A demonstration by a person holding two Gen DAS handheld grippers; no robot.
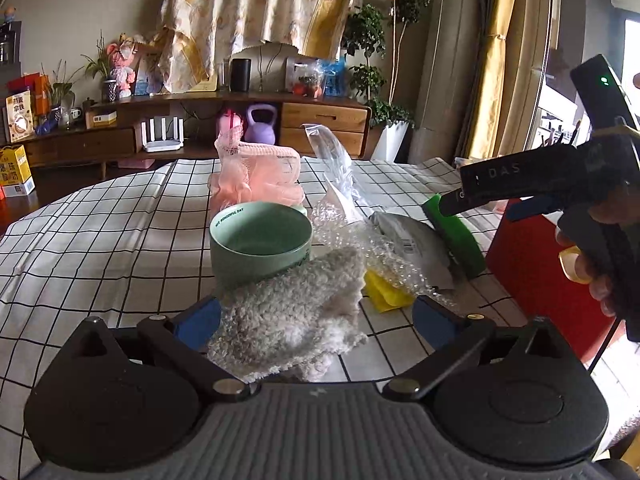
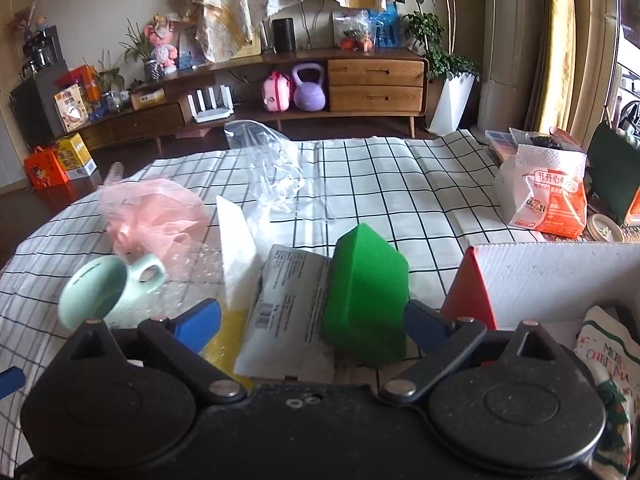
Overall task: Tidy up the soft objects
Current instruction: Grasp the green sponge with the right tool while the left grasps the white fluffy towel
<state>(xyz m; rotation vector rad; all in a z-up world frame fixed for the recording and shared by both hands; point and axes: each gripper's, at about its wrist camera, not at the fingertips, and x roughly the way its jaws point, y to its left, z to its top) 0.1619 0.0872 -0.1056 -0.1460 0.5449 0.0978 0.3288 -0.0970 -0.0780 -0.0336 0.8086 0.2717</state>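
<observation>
Inside green mug [image 1: 260, 240] rim: "HAVE WONDERFUL DAY"

Fluffy grey cloth [image 1: 296, 312]; glossy ceramic mug [image 1: 260, 240]; matt green sponge [image 2: 366, 292].

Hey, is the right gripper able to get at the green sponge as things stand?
Probably yes: the right gripper is open, the green sponge stands between its fingers, and nothing covers it.

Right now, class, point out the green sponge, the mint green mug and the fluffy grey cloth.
green sponge [image 2: 366, 292]: right wrist view, middle of its broad front face.
mint green mug [image 1: 260, 240]: left wrist view, inside wall below the rim.
fluffy grey cloth [image 1: 296, 312]: left wrist view, centre of the pile.
</observation>
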